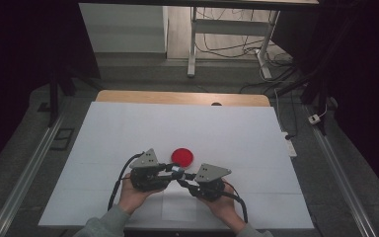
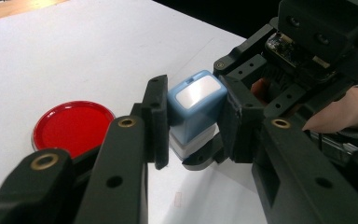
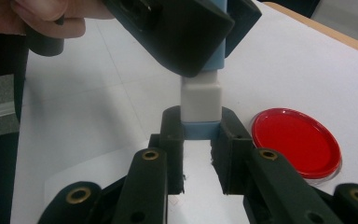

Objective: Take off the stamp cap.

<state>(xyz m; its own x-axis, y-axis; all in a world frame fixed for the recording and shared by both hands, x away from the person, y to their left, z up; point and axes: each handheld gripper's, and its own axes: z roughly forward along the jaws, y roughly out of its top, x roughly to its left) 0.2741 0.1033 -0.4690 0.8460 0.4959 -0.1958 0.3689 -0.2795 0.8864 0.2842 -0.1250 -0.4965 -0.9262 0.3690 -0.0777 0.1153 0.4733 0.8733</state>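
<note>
A small stamp [image 1: 178, 173] with a light-blue cap [image 2: 196, 105] and a white body [image 3: 200, 99] hangs just above the table, gripped from both sides. My left gripper [image 2: 193, 122] is shut on the blue cap. My right gripper [image 3: 199, 136] is shut on the stamp's lower end, where a blue base [image 3: 199, 131] sits between its pads. In the high view the left gripper [image 1: 170, 170] and right gripper [image 1: 186, 180] meet tip to tip near the table's front. A round red ink pad [image 1: 182, 156] [image 2: 72, 127] [image 3: 296, 140] lies on the table just behind them.
A white sheet [image 1: 177, 123] covers the table, with a wooden edge [image 1: 128, 96] at the back. A smaller piece of paper [image 1: 180, 207] lies under the hands. Beyond the table stand desk legs [image 1: 192, 44] and loose cables [image 1: 237, 47] on the floor.
</note>
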